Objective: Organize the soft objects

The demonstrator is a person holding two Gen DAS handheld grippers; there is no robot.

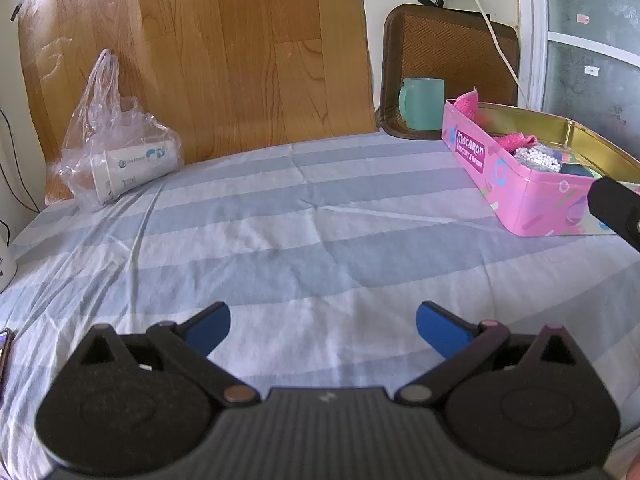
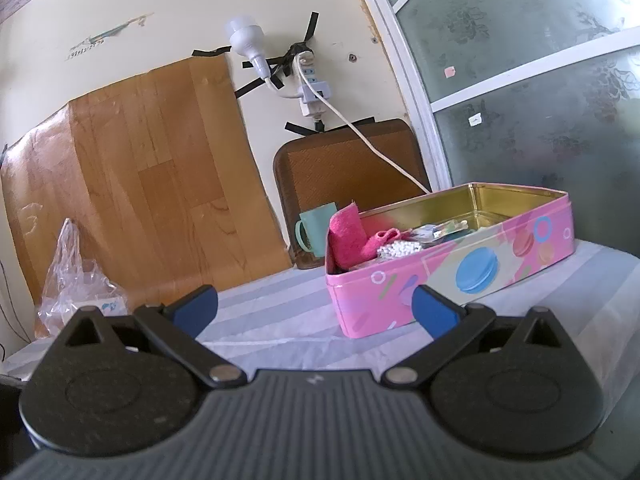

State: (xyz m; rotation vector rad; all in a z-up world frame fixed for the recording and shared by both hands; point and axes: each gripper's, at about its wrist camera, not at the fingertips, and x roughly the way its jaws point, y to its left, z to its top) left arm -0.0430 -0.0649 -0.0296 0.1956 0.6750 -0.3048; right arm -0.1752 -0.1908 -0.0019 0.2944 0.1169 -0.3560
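Both claws spread wide and holding nothing, left gripper (image 1: 323, 330) low over the striped sheet (image 1: 280, 240), right gripper (image 2: 316, 307) near the pink tin (image 2: 452, 276), where the pink cloth (image 2: 350, 240) sits at the left end.

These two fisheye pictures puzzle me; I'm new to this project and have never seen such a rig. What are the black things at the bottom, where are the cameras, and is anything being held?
Each picture comes from a camera mounted on a handheld gripper, looking forward along its two blue-tipped fingers. The first shows the left gripper, the second the right gripper. Both are open and hold nothing. They hover over a striped cloth. On it stand a pink tin holding a pink fabric piece and small items, a green mug behind the tin, and a plastic bag with a white container inside.
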